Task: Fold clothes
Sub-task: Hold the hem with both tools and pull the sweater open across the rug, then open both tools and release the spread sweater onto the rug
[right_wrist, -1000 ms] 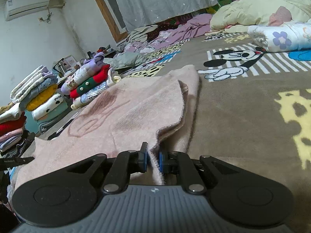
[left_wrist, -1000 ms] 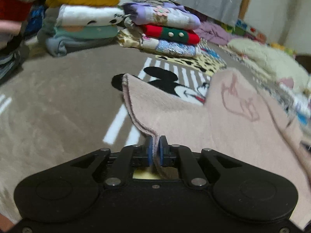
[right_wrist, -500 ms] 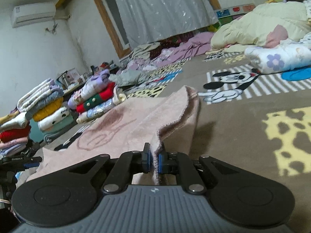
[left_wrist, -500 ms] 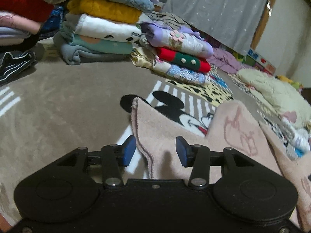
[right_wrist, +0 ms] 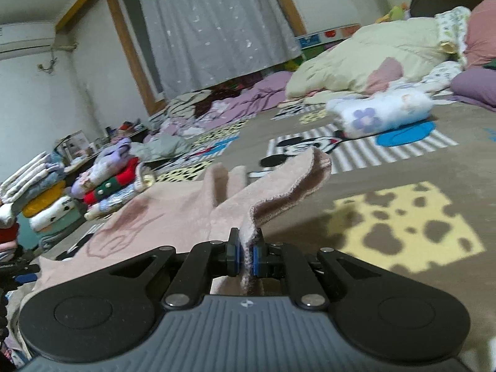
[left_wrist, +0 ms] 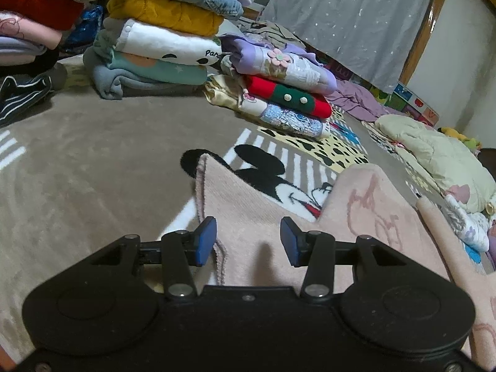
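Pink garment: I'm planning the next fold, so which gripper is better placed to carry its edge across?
Probably the right gripper: it is shut on the pink garment's lifted edge, while the left gripper is open, gripping nothing.

Ahead of the left fingers lies a taupe cartoon-mouse rug (left_wrist: 93, 161). Beyond them to the left rises a tall stack of folded clothes (left_wrist: 161, 40), with a shorter folded stack (left_wrist: 279, 93) just to its right. Farther ahead hangs a grey starred curtain (left_wrist: 350, 21). Beyond the right fingers, a cream quilt (right_wrist: 372, 59) and a floral bundle (right_wrist: 381, 114) lie well apart from them.
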Demonstrator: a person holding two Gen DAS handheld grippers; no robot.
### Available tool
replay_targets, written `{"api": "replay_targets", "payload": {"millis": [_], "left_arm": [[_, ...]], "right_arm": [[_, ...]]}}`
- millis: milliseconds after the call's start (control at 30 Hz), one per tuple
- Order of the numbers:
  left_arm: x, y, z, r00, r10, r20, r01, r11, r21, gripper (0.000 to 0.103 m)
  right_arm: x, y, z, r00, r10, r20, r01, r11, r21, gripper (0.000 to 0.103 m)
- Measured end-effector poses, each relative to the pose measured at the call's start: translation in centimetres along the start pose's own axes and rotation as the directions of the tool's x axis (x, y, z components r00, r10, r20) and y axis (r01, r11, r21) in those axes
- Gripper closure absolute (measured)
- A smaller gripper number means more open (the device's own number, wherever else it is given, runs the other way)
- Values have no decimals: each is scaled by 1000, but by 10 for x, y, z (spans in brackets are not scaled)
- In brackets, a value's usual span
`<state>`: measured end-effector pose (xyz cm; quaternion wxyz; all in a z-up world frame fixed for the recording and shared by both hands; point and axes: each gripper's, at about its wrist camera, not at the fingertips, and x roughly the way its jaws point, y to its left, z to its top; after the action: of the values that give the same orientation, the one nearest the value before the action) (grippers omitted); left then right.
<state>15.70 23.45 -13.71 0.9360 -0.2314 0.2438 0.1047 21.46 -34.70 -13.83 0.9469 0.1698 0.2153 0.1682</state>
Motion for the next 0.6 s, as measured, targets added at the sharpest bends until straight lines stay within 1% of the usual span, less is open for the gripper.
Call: {"api": "replay_targets", "payload": {"millis": [200,333,433,600], "left_arm": [[0,-3,0,1000,-1,2,1,1000,-6,59],[-1,-5,-1,1000,-4,3,4,1000,-6,59],[-1,-6,0,1000,-3,5,3,1000,-10,59],[-1,-7,1,1000,-6,9,6,1000,-13,59]], "right_arm": [[-16,-20,1,997,-80,22,79,996,28,94],[-27,-35,0,989,-146,20,145,988,48,94],[-32,-44,-3,981,-192,0,192,980,55,94],[-33,-53,-11,964,-261,-59,263,964,29,94]]}}
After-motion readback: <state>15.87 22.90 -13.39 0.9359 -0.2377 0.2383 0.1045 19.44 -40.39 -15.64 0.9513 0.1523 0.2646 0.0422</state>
